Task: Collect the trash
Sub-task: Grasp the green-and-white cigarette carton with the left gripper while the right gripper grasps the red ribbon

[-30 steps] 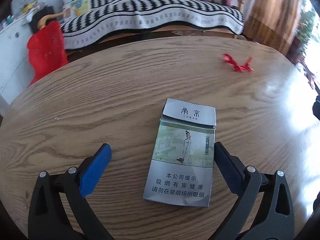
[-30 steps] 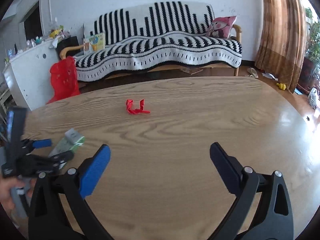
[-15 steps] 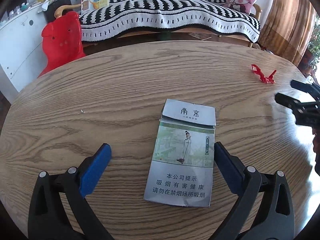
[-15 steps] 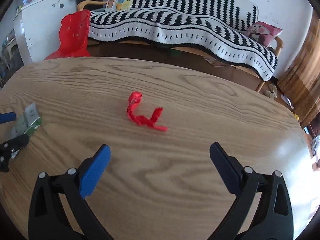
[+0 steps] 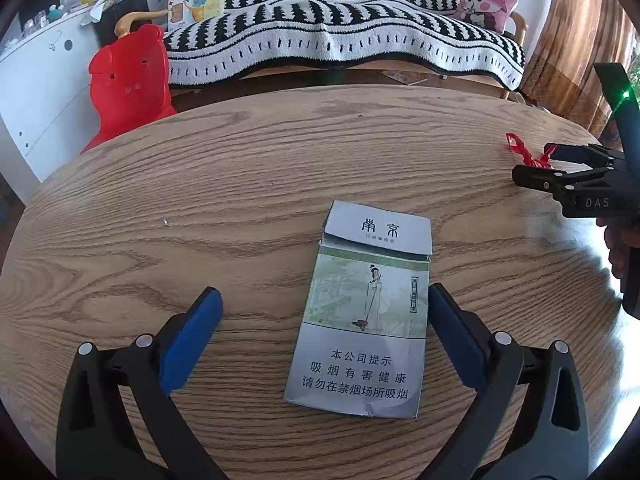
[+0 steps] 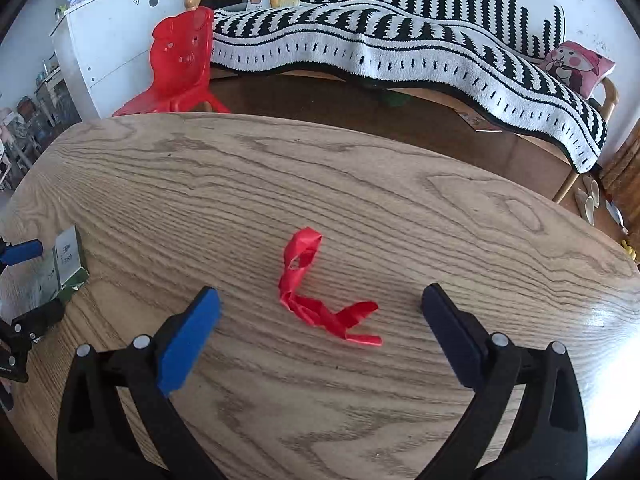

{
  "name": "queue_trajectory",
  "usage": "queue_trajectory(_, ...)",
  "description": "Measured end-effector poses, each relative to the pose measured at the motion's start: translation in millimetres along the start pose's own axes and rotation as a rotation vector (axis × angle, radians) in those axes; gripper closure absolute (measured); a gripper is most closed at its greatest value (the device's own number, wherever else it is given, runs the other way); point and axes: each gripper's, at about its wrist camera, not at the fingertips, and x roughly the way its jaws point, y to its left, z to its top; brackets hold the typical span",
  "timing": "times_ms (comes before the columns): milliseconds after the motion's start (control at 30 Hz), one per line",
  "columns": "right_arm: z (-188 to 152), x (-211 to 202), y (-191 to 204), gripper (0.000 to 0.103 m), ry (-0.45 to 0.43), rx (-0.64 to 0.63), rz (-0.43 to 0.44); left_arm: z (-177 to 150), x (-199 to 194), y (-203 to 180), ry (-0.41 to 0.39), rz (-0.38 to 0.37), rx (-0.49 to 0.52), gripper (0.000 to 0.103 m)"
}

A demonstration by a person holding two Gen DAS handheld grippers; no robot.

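Note:
A flattened silver and green cigarette pack [image 5: 366, 312] lies on the round wooden table [image 5: 240, 184]. My left gripper [image 5: 322, 300] is open, low over the table, with the pack between its fingers, close to the right finger. A twisted red ribbon scrap [image 6: 320, 296] lies on the table between the open fingers of my right gripper [image 6: 320, 300]. The ribbon [image 5: 524, 152] and the right gripper [image 5: 560, 168] also show at the right edge of the left wrist view. The pack [image 6: 64, 264] and the left gripper show at the left edge of the right wrist view.
Beyond the table stand a sofa with a black and white striped cover [image 5: 340, 32], a red plastic child's chair [image 6: 180, 64] and a white cabinet [image 6: 108, 40]. A brown curtain [image 5: 580, 32] hangs at the far right. The table's far edge curves close behind both items.
My right gripper has moved forward and down so the red ribbon now lies between its fingers. My left gripper has stayed over the cigarette pack, tilting slightly.

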Motion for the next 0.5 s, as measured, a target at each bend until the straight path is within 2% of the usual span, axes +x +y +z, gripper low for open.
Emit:
queue_trajectory(67,-3,-2,1,0.006,-0.002,0.007,-0.005,-1,0,-1,0.02,-0.012,0.009,0.006)
queue_trajectory(100,-3,-3,3,0.007,-0.006,0.009,-0.005,-1,-1,-2,0.02,-0.02,0.019,0.015)
queue_trajectory(133,-5,-5,4,0.012,-0.014,0.004,0.001,-2,-5,-4,0.007,-0.03,0.036,0.028)
queue_trajectory(167,-6,-9,7,0.031,-0.033,-0.005,0.004,-1,-10,-8,-0.005,-0.027,0.052,0.049)
queue_trajectory(200,-10,-14,8,0.048,-0.049,-0.007,0.004,-1,-11,-8,0.006,-0.034,0.042,0.049)
queue_trajectory(233,-11,-17,11,0.083,-0.06,-0.003,-0.007,-1,-13,-8,0.001,-0.052,0.036,0.049)
queue_trajectory(267,-13,-19,11,0.092,-0.061,-0.002,-0.019,0,-15,-9,0.003,-0.058,0.033,0.05)
queue_trajectory(367,-17,-23,21,0.092,-0.065,-0.009,-0.068,-1,-18,-8,0.002,-0.077,0.026,0.05)
queue_trajectory(500,-23,-26,30,0.092,-0.066,0.022,-0.057,1,-25,-7,-0.013,-0.079,0.022,0.05)
